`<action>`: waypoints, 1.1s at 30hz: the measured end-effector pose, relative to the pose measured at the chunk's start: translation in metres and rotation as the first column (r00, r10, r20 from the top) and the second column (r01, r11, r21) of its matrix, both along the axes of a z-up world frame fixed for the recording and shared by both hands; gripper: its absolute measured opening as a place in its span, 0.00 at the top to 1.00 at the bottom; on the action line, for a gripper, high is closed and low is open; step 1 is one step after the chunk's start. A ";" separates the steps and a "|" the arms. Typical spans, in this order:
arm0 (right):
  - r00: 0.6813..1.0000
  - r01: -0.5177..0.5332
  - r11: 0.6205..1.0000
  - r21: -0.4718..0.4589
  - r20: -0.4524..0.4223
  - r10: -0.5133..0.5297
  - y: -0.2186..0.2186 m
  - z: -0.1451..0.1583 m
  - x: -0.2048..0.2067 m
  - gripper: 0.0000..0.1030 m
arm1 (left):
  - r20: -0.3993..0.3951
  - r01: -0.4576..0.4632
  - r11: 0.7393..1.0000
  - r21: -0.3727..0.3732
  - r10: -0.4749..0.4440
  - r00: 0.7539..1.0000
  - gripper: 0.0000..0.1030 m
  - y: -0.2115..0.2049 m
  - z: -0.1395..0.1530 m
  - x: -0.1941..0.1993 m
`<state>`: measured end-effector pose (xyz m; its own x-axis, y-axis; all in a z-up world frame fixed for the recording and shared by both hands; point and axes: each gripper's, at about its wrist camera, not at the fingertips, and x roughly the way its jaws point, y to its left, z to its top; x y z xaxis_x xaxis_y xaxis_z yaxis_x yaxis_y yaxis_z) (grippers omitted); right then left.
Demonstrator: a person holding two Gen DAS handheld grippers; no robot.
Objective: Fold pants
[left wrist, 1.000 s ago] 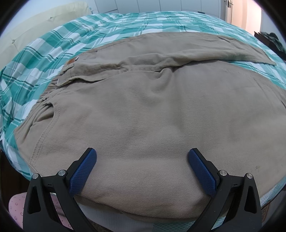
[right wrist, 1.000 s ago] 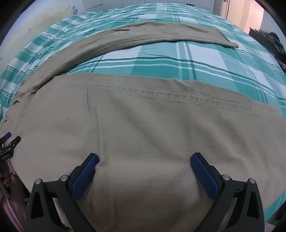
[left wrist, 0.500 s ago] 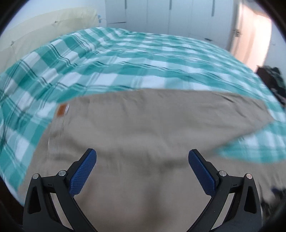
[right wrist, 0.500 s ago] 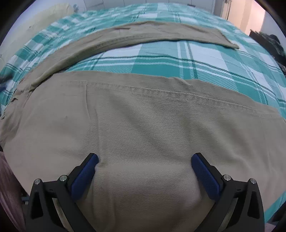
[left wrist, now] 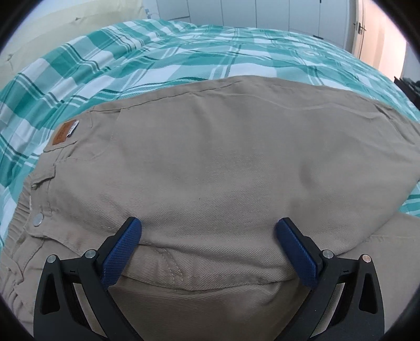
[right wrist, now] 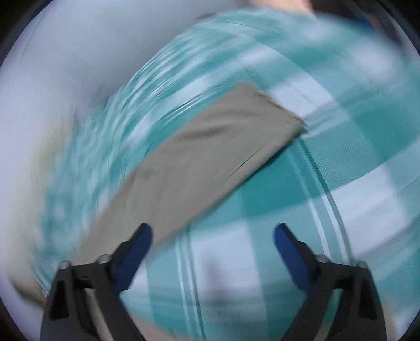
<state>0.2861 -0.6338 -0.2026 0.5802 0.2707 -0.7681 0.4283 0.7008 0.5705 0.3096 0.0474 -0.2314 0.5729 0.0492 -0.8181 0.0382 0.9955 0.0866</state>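
Tan pants (left wrist: 210, 162) lie on a green-and-white checked bedspread (left wrist: 162, 60). In the left wrist view the waist is at the left, with a brown leather patch (left wrist: 63, 132) and a metal button (left wrist: 38, 219). My left gripper (left wrist: 208, 246) is open just over the seat, above a raised fold of cloth. The right wrist view is blurred. It shows one pant leg (right wrist: 199, 147) running diagonally to its hem at the upper right. My right gripper (right wrist: 211, 249) hovers over the bedspread beside that leg, its jaws closing with only bedspread showing between them.
White wardrobe doors (left wrist: 262, 13) stand behind the bed, and a cream headboard (left wrist: 39, 34) is at the far left. A dark heap (left wrist: 409, 86) sits off the bed's right edge. Bare bedspread (right wrist: 328, 162) lies right of the pant leg.
My left gripper has moved up over the seat toward the waist. My right gripper has swung fast off the near pant leg and rolled, now over the bedspread beside the other leg, its jaws narrower.
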 end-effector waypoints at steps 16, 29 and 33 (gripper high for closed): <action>0.984 0.082 0.951 -0.300 0.174 -0.030 -0.018 0.027 0.067 0.95 | 0.025 -0.006 1.000 -0.017 0.006 1.000 0.01 0.001 -0.006 -0.002; 0.965 -0.248 0.802 -0.544 -0.066 0.255 0.046 0.054 -0.184 0.94 | 0.004 -0.010 0.999 0.037 0.009 1.000 0.01 -0.005 -0.003 0.003; 0.970 -0.020 0.862 -0.506 -0.217 -0.105 -0.014 0.024 -0.223 0.91 | -0.048 -0.023 0.997 0.070 0.026 0.998 0.00 -0.008 0.006 0.006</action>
<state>0.0628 -0.6479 -0.1785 0.3728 -0.2081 -0.9043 0.5392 0.8417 0.0286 0.3156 0.0394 -0.2250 0.5299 0.1200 -0.8395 0.0198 0.9879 0.1537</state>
